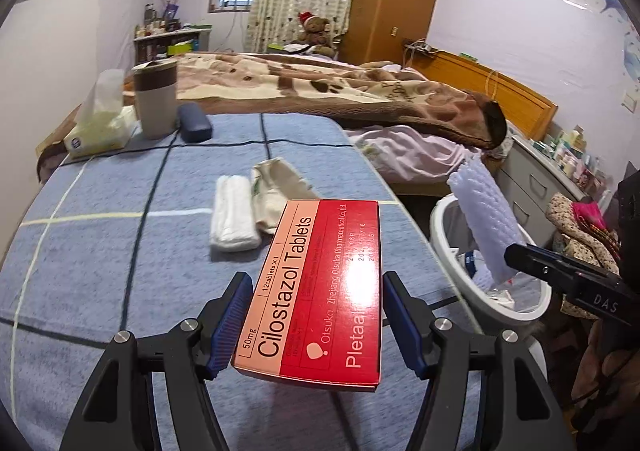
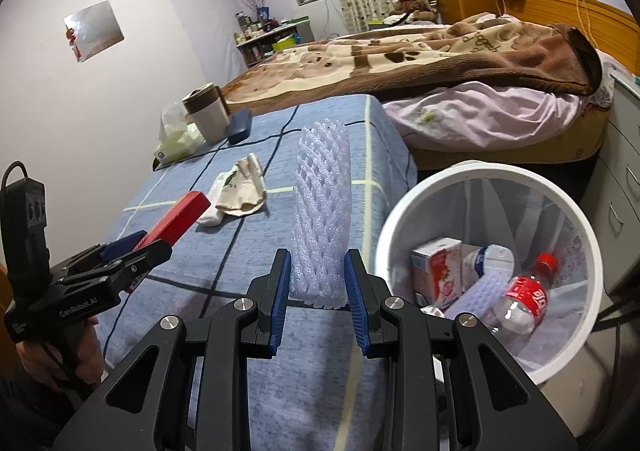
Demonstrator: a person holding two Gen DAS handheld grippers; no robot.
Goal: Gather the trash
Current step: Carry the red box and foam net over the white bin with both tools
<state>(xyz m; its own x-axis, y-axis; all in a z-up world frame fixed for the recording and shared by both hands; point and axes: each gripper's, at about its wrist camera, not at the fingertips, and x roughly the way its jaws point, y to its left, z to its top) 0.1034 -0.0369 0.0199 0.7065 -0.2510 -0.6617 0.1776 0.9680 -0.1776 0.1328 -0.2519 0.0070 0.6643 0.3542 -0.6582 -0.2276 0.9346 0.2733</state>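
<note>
Right wrist view: your right gripper [image 2: 318, 291] pinches the foam net [image 2: 322, 223] beside the bin [image 2: 486, 171] — swing over before releasing. Left gripper [image 1: 316, 327] clamps the box [image 1: 316, 291] (probably firm) — bin it next.

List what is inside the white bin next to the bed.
In the white bin: a carton, a red-capped bottle, a second bottle and a piece of foam netting. Anything beneath them is covered.
</note>
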